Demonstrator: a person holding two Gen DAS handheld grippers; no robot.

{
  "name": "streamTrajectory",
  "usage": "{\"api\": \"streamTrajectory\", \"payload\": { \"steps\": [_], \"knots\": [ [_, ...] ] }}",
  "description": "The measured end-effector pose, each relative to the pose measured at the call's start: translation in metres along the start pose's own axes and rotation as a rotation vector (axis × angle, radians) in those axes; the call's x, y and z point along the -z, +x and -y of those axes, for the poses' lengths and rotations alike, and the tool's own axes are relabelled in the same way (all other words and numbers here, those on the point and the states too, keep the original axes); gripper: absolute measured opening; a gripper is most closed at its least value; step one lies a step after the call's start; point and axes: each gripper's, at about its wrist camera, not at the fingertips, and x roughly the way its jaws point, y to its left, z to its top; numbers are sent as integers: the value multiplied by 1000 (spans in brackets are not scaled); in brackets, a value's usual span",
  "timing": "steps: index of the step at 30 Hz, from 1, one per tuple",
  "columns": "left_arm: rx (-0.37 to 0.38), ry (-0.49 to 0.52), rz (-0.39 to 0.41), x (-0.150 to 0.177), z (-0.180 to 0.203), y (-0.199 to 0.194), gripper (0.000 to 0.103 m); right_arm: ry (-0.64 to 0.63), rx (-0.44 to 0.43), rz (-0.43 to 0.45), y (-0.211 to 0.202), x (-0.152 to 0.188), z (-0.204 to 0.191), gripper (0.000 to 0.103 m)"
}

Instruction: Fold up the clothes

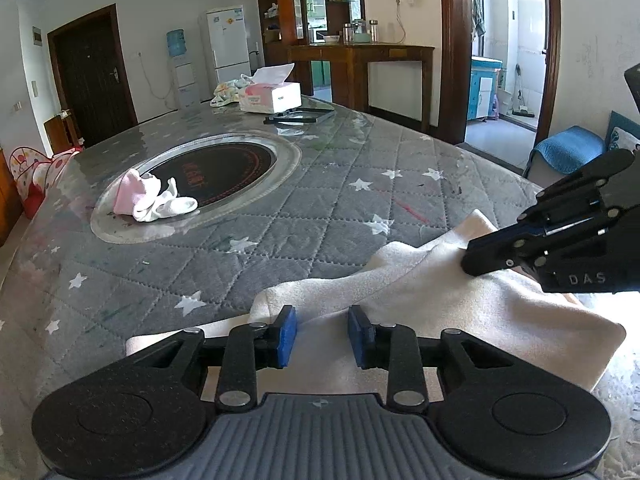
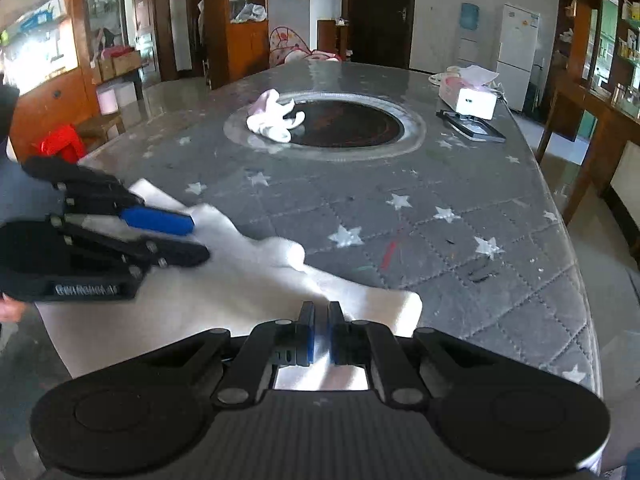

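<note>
Noted on quilted star-print table cover (image 1: pixel 320 208): white cloth (image 1: pixel 420 292) at near edge, left gripper (image 1: pixel 322 334) parted astride a fold without pinching, right gripper (image 2: pixel 321 332), housing lettered "DAS", clamped on cloth.

On the grey star-quilted table cover (image 1: pixel 320 200) before you: a round black inset hotplate (image 1: pixel 216 172), a white tissue box (image 1: pixel 272 94), a white fridge (image 1: pixel 226 42) behind.
</note>
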Motion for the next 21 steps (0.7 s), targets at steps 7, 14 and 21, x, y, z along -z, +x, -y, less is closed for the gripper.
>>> {"api": "streamTrajectory", "payload": {
  "steps": [7,14,21],
  "knots": [
    [9,-2,6,-1,2,0,41,10,-39,33,6,-17,-13,6],
    [13,-13,73,13,-1,-36,44,9,-28,4,24,-19,-18,6],
    [6,-54,101,57,-7,-89,41,-1,-21,6,24,-17,-20,6]
  ]
}}
